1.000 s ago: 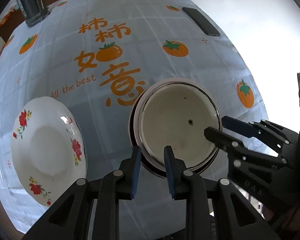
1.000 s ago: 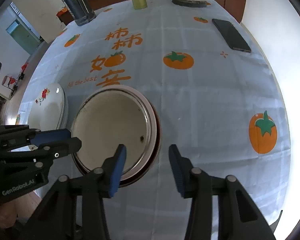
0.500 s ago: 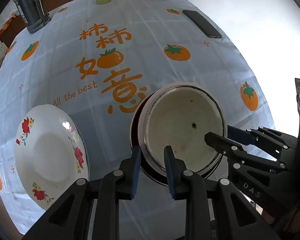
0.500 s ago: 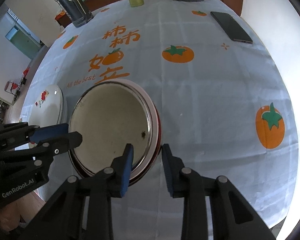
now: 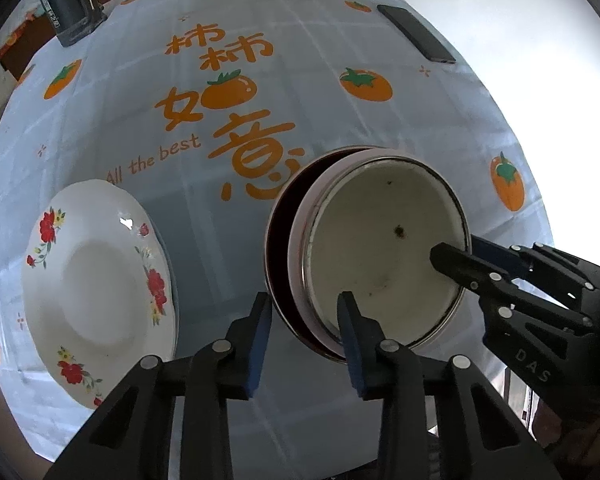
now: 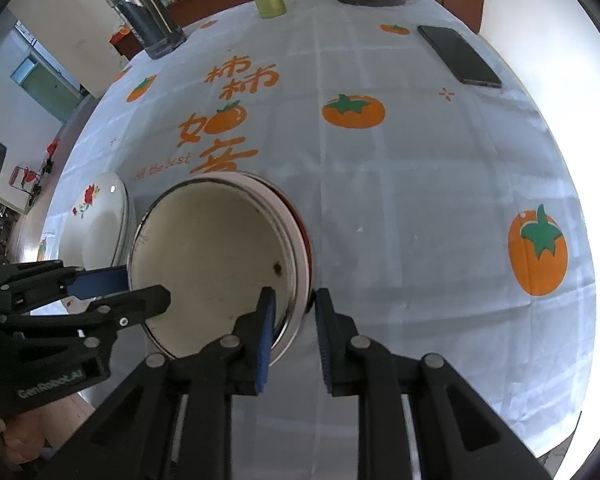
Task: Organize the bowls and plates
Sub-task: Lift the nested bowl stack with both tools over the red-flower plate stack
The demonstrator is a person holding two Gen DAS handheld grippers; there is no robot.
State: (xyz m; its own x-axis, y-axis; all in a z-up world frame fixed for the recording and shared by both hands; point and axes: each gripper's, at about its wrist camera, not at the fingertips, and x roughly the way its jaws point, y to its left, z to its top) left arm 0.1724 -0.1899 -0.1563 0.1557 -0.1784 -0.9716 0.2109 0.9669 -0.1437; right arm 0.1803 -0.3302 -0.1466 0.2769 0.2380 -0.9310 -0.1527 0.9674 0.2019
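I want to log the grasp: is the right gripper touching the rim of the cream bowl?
Cannot tell. In the right wrist view the right gripper straddles the cream bowl rim, jaws closing, but no contact shows plainly.

The tablecloth (image 5: 300,92) carries large orange characters "柿柿如意" and the line "All the best". The right tool (image 5: 470,258) reads "DAS"; the left tool (image 6: 134,290) reads "GenRobot.AI", partly blurred.

One floral plate (image 5: 96,292), one stack of nested bowls (image 5: 380,252), one phone (image 5: 416,34), two claws.
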